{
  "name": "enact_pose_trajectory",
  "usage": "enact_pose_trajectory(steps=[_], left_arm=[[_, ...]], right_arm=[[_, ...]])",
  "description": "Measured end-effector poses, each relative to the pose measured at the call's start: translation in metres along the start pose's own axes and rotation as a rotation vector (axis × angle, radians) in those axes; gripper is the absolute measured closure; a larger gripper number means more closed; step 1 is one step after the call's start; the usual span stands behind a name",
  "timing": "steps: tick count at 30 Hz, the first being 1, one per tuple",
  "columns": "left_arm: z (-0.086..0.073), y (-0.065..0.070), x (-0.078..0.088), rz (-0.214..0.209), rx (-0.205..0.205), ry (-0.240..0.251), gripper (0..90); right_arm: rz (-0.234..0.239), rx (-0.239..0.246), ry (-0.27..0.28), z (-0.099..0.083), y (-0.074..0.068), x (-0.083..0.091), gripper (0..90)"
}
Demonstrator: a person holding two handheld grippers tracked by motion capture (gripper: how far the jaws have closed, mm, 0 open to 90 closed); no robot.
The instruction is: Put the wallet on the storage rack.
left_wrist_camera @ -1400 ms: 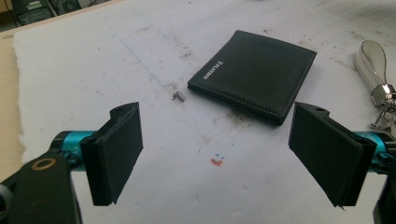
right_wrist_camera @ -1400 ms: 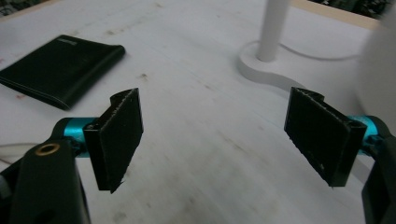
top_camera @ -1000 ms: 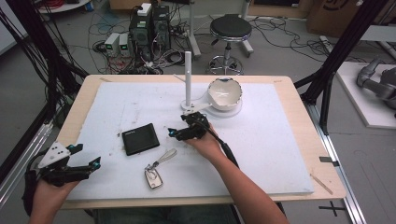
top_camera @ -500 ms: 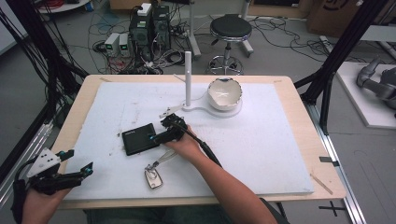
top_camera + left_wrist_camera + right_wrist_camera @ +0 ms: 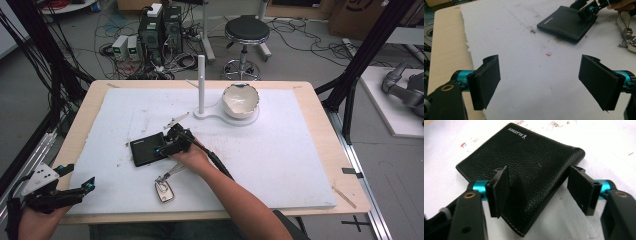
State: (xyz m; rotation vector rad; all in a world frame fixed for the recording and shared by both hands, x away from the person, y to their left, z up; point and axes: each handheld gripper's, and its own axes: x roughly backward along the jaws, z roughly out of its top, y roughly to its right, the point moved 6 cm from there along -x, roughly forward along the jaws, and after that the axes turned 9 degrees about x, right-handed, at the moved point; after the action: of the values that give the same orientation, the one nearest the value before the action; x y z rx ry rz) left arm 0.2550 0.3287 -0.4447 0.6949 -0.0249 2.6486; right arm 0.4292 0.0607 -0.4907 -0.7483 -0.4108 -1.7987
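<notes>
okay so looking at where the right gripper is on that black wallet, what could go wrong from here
1. The right gripper straddles one corner of the black pebbled-leather wallet, and its jaws have just been closing. Gripped that near the corner, the wallet may pivot or slip out when lifted.
2. The wallet lies flat on the white foam mat, so a pad could press down on the cover rather than get under the edge.
3. The silver key fob lies close beside the right forearm and could get nudged.

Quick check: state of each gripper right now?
Left gripper: open, holding nothing.
Right gripper: jaws just closing around the black wallet, not yet gripping.
</notes>
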Motion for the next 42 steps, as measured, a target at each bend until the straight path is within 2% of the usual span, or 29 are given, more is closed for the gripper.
enact_pose_trajectory(steps=[3,4,5,9,11,12,15,18,21,24,26,28,30,31,32,33,35,37,39,42], left_arm=[[0.0,0.0,0.0,0.001,0.002,0.002,17.7],[0.0,0.0,-0.001,-0.001,0.0,0.001,17.7],[0.0,0.0,-0.001,-0.001,-0.002,-0.002,17.7],[0.001,0.001,-0.003,-0.003,-0.004,-0.004,17.7],[0.002,0.002,-0.005,-0.006,-0.004,-0.006,17.7],[0.002,0.002,-0.005,-0.006,-0.006,-0.006,17.7],[0.002,0.002,-0.006,-0.007,-0.007,-0.008,17.7],[0.003,0.001,-0.007,-0.008,-0.005,-0.006,17.7],[0.003,0.001,-0.009,-0.01,-0.004,-0.007,17.7],[0.005,0.001,-0.011,-0.015,-0.008,-0.008,17.7],[0.006,0.003,-0.013,-0.022,-0.013,-0.008,17.7],[0.007,0.004,-0.016,-0.026,-0.017,-0.009,17.7],[0.01,0.005,-0.019,-0.032,-0.018,-0.007,17.7],[0.01,0.005,-0.019,-0.032,-0.018,-0.007,17.7],[0.01,0.005,-0.02,-0.033,-0.019,-0.006,17.7],[0.011,0.005,-0.022,-0.036,-0.018,-0.005,17.7],[0.013,0.006,-0.025,-0.042,-0.016,-0.002,17.7],[0.016,0.007,-0.028,-0.049,-0.02,-0.002,17.7],[0.018,0.008,-0.032,-0.055,-0.025,-0.002,17.7],[0.022,0.011,-0.038,-0.07,-0.03,0.0,17.7]], right_arm=[[0.018,-0.027,0.002,-0.001,0.001,0.001,44.8],[0.019,-0.035,0.008,-0.001,0.003,0.003,53.5],[0.019,-0.035,0.008,-0.001,0.003,0.003,53.5],[0.03,-0.074,0.012,-0.002,0.006,0.006,69.7],[0.028,-0.075,0.016,-0.001,0.005,0.007,76.5],[0.016,-0.054,0.018,0.001,0.004,0.008,80.7],[0.012,-0.036,0.019,0.001,0.003,0.009,82.7],[0.017,-0.046,0.028,0.003,0.002,0.012,84.8],[0.013,-0.034,0.042,0.005,0.002,0.017,85.2],[0.009,-0.024,0.067,0.008,0.001,0.023,85.3],[-0.007,0.004,0.094,0.01,0.001,0.033,85.6],[-0.01,0.005,0.099,0.011,0.001,0.036,85.7],[-0.038,0.025,0.123,0.013,0.003,0.049,85.8],[-0.038,0.025,0.123,0.013,0.003,0.049,85.8],[-0.057,0.037,0.142,0.014,0.004,0.06,85.9],[-0.057,0.037,0.142,0.014,0.004,0.06,85.9],[-0.093,0.052,0.171,0.015,0.009,0.077,86.0],[-0.103,0.05,0.173,0.014,0.011,0.083,86.1],[-0.137,0.048,0.189,0.012,0.017,0.099,86.1],[-0.167,0.039,0.2,0.009,0.024,0.115,86.2]])
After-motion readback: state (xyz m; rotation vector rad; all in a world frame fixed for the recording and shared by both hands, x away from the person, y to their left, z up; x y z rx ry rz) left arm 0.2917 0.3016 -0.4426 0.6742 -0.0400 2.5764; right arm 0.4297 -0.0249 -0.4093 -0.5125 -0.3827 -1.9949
